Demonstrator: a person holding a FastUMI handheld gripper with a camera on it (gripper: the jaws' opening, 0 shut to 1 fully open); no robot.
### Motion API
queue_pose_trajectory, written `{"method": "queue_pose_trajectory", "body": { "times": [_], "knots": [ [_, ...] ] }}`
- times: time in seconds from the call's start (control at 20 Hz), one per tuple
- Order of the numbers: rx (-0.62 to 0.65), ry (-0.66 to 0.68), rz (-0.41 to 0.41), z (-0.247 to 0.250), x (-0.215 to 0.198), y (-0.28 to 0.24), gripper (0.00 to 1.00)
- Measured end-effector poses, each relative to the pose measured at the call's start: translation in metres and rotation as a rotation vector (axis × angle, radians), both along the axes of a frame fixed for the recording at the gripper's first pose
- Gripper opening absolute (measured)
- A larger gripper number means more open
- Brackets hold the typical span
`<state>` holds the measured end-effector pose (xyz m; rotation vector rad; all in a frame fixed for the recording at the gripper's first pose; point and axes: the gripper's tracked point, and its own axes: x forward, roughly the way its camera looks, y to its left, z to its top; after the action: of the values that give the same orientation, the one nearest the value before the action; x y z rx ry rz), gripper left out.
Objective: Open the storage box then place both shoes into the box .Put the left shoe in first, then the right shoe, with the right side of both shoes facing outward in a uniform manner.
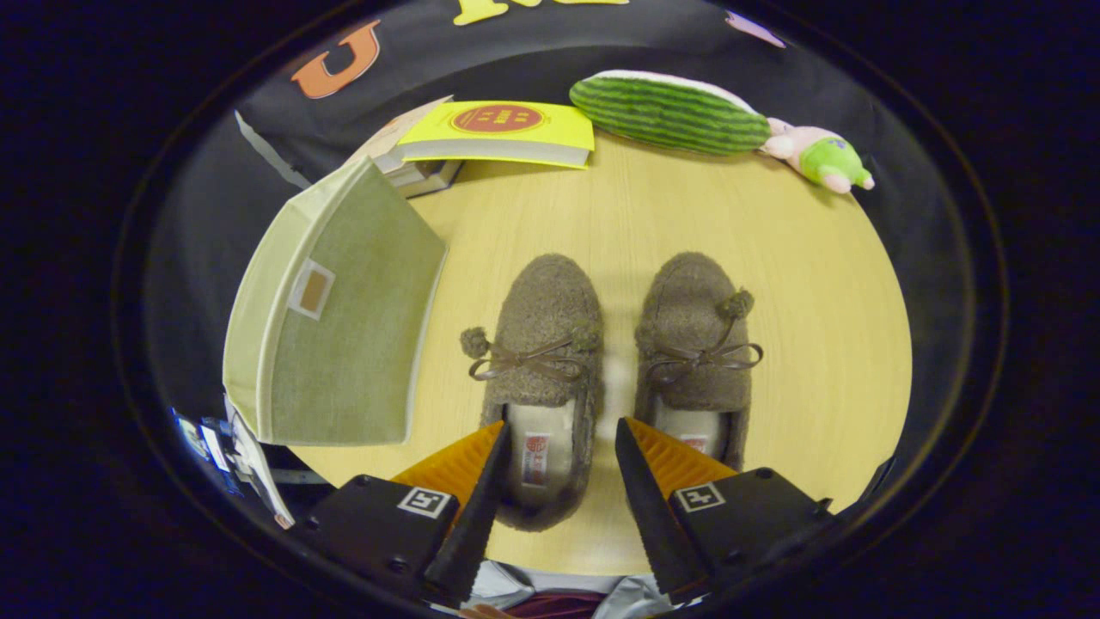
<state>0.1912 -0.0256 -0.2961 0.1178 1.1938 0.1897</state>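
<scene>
Two fuzzy brown slippers with bows and pompoms stand side by side on the wooden table [808, 284], toes pointing away from me. The left shoe [543, 344] has its heel opening between my fingers. The right shoe [698, 344] lies just past the right finger. A green fabric storage box [339, 318] with its lid closed sits to the left of the left shoe. My gripper [559, 438] hovers above the heels of the shoes, open, with nothing held between its fingers.
Stacked books with a yellow one [498, 131] on top lie beyond the box. A green striped plush [670, 112] and a small pink-and-green plush toy [821, 157] rest at the table's far edge. Bare table stretches to the right of the shoes.
</scene>
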Motion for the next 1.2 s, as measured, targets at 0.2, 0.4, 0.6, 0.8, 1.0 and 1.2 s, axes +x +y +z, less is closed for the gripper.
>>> {"method": "queue_pose_trajectory", "body": {
  "times": [0.2, 0.4, 0.6, 0.8, 1.0, 1.2],
  "knots": [
    [-0.008, 0.066, -0.007, -0.025, 0.005, -0.003, 0.51],
    [-0.049, 0.072, 0.008, -0.031, 0.004, -0.006, 0.25],
    [0.023, 0.086, -0.02, -0.022, 0.002, -0.003, 0.07],
    [0.023, 0.048, -0.006, 0.011, -0.001, 0.002, 0.06],
    [0.062, 0.037, 0.012, 0.05, -0.011, 0.026, 0.06],
    [0.039, -0.02, 0.019, 0.1, -0.011, 0.05, 0.06]
  ]
}}
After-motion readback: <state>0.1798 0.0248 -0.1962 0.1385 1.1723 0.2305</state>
